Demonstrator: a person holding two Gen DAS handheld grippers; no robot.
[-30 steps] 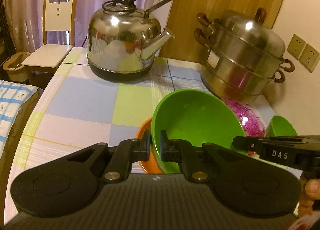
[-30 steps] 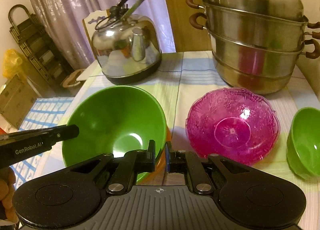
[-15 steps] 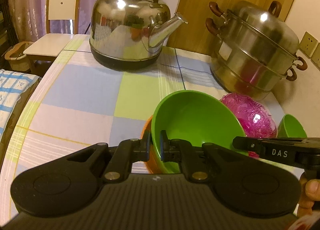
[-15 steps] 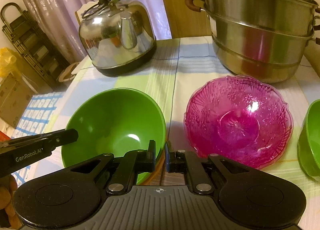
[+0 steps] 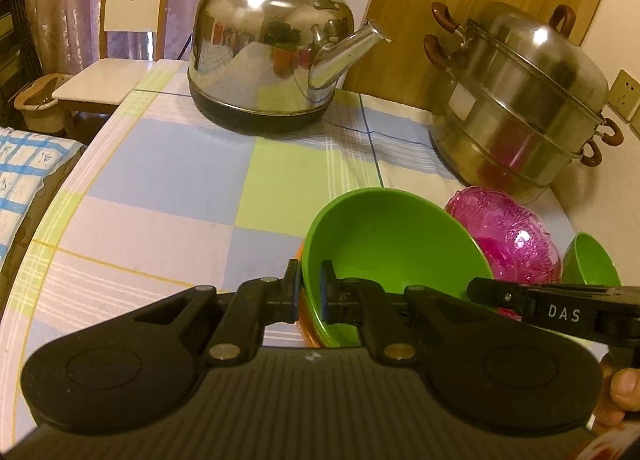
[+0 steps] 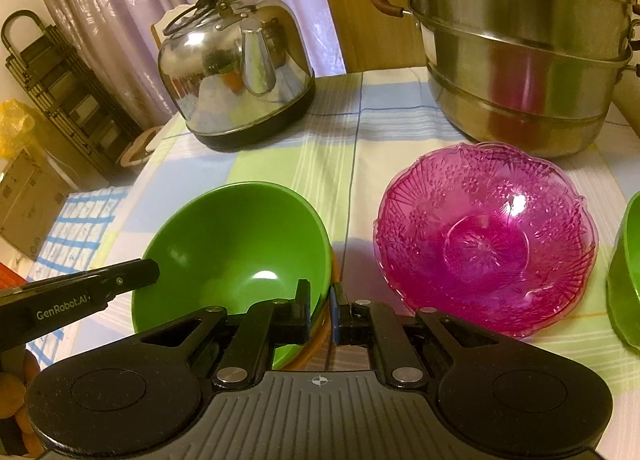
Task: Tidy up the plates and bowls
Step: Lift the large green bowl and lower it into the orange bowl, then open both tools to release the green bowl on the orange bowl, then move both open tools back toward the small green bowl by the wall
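Large green bowl (image 5: 396,244): nested in orange dish (image 6: 316,348), near desk (image 5: 168,180) edge. Left gripper (image 5: 309,292), right gripper (image 6: 322,308) each clamp opposite rim sides, apparently for steadiness.

big bowl (image 6: 232,244) solid green, orange bowl (image 6: 316,344) showing under it. glass bowl (image 6: 486,240) magenta, see-through, embossed flower pattern. small bowl (image 6: 626,276) at the right edge also green. tablecloth (image 5: 168,196) checked: pale blue, lime green and white blocks with thin stripes and yellow lines. kettle (image 5: 272,48) mirror steel, black base and handle. steamer (image 5: 520,108) steel with brown handles. curtain (image 6: 120,20) lilac. chair (image 5: 128,32) white, wood trim. both grippers black with white lettering.
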